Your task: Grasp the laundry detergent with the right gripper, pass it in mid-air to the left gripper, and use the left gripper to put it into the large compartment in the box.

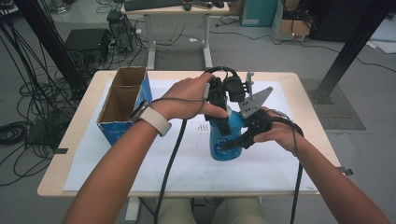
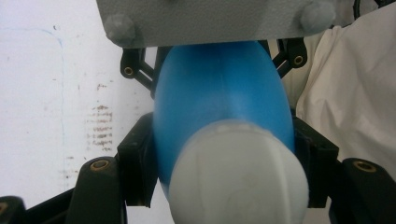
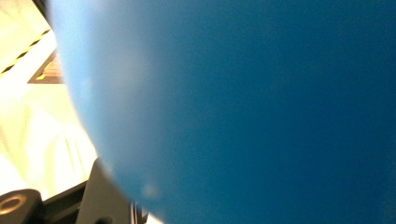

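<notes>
Blue bottle (image 1: 225,140) stands centre frame on the white sheet (image 1: 261,163); left gripper (image 1: 219,109) is clamped from above near its white cap (image 2: 238,177), right gripper (image 1: 243,137) pressed against the body, jaw state unclear. Risk: opposing pulls could tip the bottle or slip the cap grip.

Blue bottle (image 3: 243,112) blurs close, hiding the right gripper's fingers.

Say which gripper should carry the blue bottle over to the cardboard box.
Left, probably. The left gripper has its jaws on both sides of the blue bottle near its white cap, and it is on the side nearer the cardboard box. The right gripper sits on the bottle's far side.
</notes>
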{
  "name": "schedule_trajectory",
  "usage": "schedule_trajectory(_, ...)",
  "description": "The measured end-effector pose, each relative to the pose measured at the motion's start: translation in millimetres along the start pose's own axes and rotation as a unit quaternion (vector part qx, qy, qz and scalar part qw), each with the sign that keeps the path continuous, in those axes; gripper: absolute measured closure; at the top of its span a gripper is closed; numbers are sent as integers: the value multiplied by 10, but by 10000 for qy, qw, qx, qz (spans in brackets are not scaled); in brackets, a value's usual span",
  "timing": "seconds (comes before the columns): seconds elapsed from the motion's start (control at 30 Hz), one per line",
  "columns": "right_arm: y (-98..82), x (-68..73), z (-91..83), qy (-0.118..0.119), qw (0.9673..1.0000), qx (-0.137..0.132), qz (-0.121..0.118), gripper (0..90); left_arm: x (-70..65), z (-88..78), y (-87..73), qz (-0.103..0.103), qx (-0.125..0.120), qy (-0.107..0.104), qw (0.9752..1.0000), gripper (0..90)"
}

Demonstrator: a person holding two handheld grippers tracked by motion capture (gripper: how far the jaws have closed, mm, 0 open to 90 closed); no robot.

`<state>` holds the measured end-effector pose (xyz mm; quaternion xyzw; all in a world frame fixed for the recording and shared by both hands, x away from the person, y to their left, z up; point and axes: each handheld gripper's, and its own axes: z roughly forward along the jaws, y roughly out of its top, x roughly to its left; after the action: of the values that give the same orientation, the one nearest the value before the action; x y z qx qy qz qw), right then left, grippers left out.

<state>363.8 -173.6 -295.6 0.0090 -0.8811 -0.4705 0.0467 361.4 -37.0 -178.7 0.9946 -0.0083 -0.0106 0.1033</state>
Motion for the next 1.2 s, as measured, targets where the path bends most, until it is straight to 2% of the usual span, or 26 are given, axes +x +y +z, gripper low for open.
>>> schedule_trajectory(0.07, -10, -4, 10, -13, 10000, -42, -3, 423, 4, 12, -3, -52, 35, -56, 10000, 371)
schedule_trajectory(0.17, -35, -19, 35, 14, 9999, -119, -30, 421, 10, 18, 4, -12, 104, -10, 9999, 372)
schedule_trajectory(0.27, -56, -14, 53, 54, 9998, -184, 44, 414, 17, 33, 14, 40, 204, -34, 9998, 372)
schedule_trajectory(0.3, -70, -8, 62, 37, 9997, -221, 72, 406, 9, 34, 13, -12, 213, -13, 9998, 372)
schedule_trajectory(0.37, -90, -3, 81, -13, 9998, -197, 57, 383, 11, 43, 9, -22, 227, -1, 9997, 372)
schedule_trajectory(0.43, -121, -4, 117, -67, 9998, -165, 67, 359, -4, 54, -2, -181, 156, 26, 9997, 372)
schedule_trajectory(0.5, -184, -25, 147, -211, 9996, -145, 72, 306, 15, 36, -14, -79, 248, 56, 9996, 372)
schedule_trajectory(0.53, -205, -32, 153, -192, 9996, -189, 92, 285, 14, 38, -24, -135, 237, 23, 9996, 372)
schedule_trajectory(0.57, -226, -36, 150, -165, 9994, -234, 177, 262, 2, 38, -40, -316, 273, -7, 9991, 372)
schedule_trajectory(0.67, -295, -41, 89, -180, 9965, -385, 716, 139, 13, 30, -73, -400, 294, 25, 9988, 371)
schedule_trajectory(0.73, -325, -56, 38, -203, 9946, -408, 928, 102, 21, 16, -95, -463, 277, 39, 9985, 371)
schedule_trajectory(0.77, -342, -70, 6, -206, 9942, -339, 997, 100, 26, 3, -105, -488, 306, 53, 9983, 371)
schedule_trajectory(0.8, -365, -74, -32, -290, 9938, -248, 1046, 97, 46, -11, -113, -385, 300, 91, 9988, 371)
schedule_trajectory(0.83, -387, -75, -62, -384, 9932, -140, 1092, 94, 50, -18, -115, -375, 310, 110, 9988, 371)
schedule_trajectory(0.9, -418, -85, -92, -508, 9928, -44, 1086, 93, 55, -44, -126, -484, 287, 160, 9983, 371)
schedule_trajectory(1.0, -468, -100, -164, -828, 9907, 242, 1054, 83, 62, -95, -133, -644, 275, 245, 9972, 371)
schedule_trajectory(1.2, -517, -135, -325, -1140, 9863, 619, 1018, 79, 76, -273, -148, -917, 255, 446, 9945, 371)
